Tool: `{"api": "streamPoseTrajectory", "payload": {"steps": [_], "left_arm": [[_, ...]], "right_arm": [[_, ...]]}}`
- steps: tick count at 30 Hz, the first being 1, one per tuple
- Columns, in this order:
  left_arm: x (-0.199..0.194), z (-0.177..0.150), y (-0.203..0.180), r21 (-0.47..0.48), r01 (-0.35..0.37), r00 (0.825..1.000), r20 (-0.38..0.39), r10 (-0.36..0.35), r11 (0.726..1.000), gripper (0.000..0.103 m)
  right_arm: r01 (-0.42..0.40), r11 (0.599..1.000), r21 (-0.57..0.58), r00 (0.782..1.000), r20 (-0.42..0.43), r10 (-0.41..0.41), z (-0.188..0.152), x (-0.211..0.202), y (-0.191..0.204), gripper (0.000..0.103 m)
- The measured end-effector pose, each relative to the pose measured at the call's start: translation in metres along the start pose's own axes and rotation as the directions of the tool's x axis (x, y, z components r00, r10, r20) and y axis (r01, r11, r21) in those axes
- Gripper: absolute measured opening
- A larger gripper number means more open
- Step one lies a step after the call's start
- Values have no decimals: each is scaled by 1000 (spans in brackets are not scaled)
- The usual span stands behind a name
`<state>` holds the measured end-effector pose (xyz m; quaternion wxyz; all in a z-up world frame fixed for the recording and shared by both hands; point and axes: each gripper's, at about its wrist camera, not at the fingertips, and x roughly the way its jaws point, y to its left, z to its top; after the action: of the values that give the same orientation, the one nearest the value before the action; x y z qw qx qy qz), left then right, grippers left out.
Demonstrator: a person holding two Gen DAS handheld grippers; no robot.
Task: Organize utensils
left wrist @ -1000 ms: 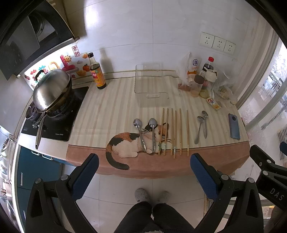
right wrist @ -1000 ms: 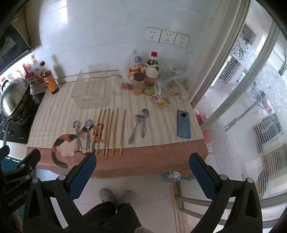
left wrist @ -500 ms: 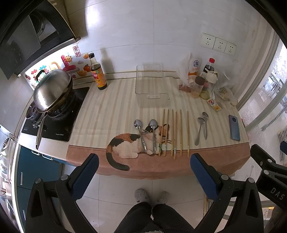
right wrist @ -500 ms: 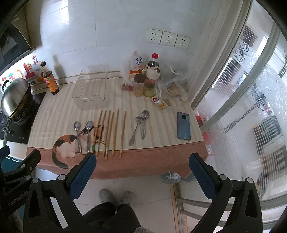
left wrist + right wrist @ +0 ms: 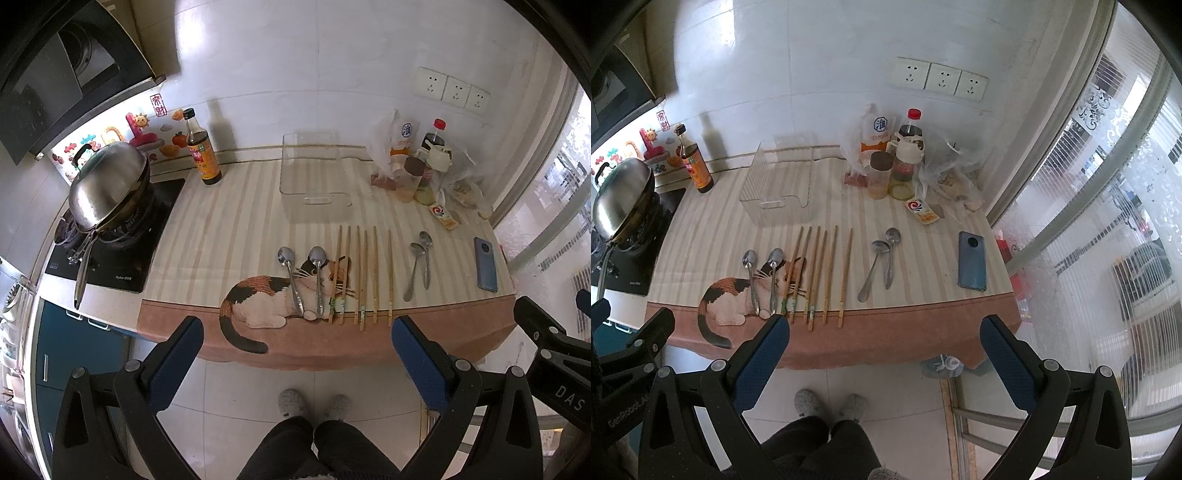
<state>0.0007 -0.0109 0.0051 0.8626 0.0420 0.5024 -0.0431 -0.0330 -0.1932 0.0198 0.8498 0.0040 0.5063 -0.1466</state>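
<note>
Several wooden chopsticks lie in a row near the front edge of a counter covered by a striped cloth with a cat picture. Two steel spoons rest on the cat to their left, and two more spoons lie to their right. Behind them stands an empty clear plastic bin. My left gripper and my right gripper both hang open in front of the counter, above the floor, holding nothing.
A lidded steel wok sits on a cooktop at the left. A dark sauce bottle stands by the wall. Bottles, jars and bags crowd the back right. A blue phone lies at the right edge. The person's feet are below.
Both views have shifted slightly, with the counter sitting a little lower in frame. Nothing on the counter has moved, and both grippers stay open.
</note>
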Motion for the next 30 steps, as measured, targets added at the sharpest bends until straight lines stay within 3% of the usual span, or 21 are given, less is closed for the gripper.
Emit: {"api": "streamPoseTrajectory", "payload": {"steps": [11, 17, 22, 25, 28, 30], "left_arm": [[7, 9, 5, -10, -5, 1000, 1, 5, 1000, 103], [13, 18, 5, -23, -7, 999, 38, 8, 1000, 103], [37, 38, 12, -57, -12, 993, 120, 19, 998, 103], [66, 51, 17, -86, -44, 992, 115, 54, 995, 103], [109, 58, 12, -81, -38, 999, 34, 41, 996, 103], [146, 58, 4, -57, -28, 999, -31, 27, 998, 103]], "right_arm": [[-5, 1000, -6, 1000, 1, 5, 7, 7, 9, 103], [-24, 1000, 18, 1000, 11, 24, 16, 16, 6, 103], [-91, 995, 47, 995, 36, 89, 27, 43, -2, 103], [-93, 995, 43, 994, 52, 91, 34, 70, -2, 103], [-144, 988, 52, 990, -3, 144, 41, 118, 1, 88], [-185, 980, 77, 980, -53, 189, 42, 151, 0, 63]]}}
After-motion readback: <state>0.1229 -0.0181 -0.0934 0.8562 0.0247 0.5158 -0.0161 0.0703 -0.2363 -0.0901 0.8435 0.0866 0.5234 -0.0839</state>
